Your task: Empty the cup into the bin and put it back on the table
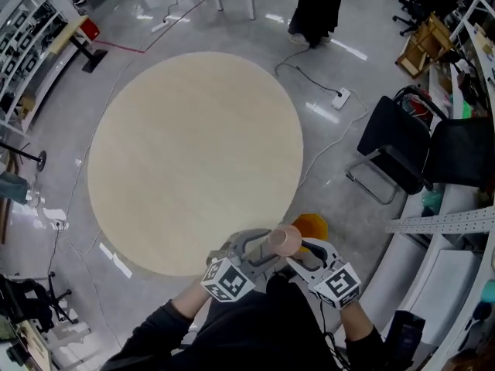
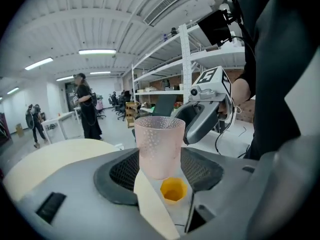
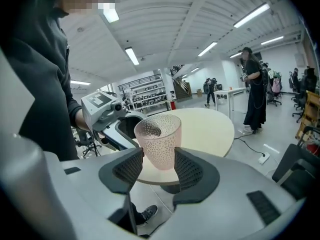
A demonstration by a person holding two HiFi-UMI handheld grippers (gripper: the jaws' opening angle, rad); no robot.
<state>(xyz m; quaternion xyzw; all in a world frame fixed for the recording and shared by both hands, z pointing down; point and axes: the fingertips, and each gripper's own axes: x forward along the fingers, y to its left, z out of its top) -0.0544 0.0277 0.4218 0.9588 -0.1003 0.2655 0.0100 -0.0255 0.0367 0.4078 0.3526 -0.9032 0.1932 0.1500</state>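
Observation:
A pink, dotted, see-through cup (image 1: 285,240) is held in the air just off the near edge of the round beige table (image 1: 193,161). In the left gripper view the cup (image 2: 159,146) stands between the jaws of my left gripper (image 2: 160,170), whose pads touch its lower sides. The right gripper view shows the same cup (image 3: 157,140), with my right gripper (image 3: 159,167) closed against its base from the other side. I see nothing inside the cup. The orange bin (image 1: 312,226) stands on the floor just beyond and below it, and appears again as the bin (image 2: 173,190) between the left jaws.
A black chair (image 1: 394,149) and white shelving (image 1: 456,230) stand to the right. A cable with a power strip (image 1: 339,97) lies on the floor behind the table. A person in black (image 1: 317,10) stands at the far side.

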